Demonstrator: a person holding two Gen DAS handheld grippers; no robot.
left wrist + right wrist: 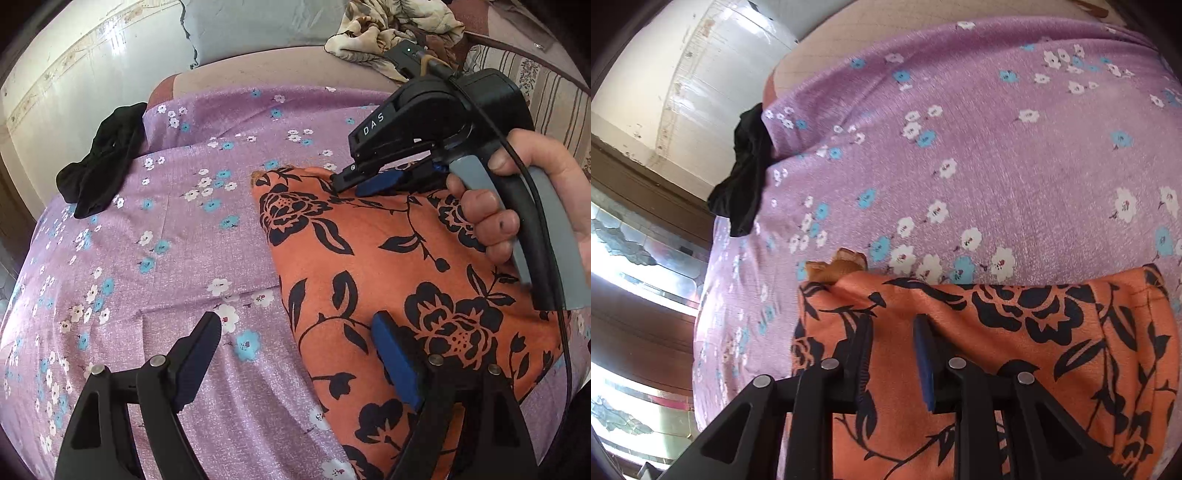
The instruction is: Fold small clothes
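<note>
This is a home, most likely a bedroom. A bed [280,70] fills both views, spread with a lilac sheet [192,236] printed with white and blue flowers. Loose clothing lies about: a crumpled floral cloth [391,33] at the far side, a black garment [103,158] at the sheet's edge. A worn, pale painted wall [92,74] stands behind, and what seems a wooden frame [646,184] shows blurred at the left.
</note>
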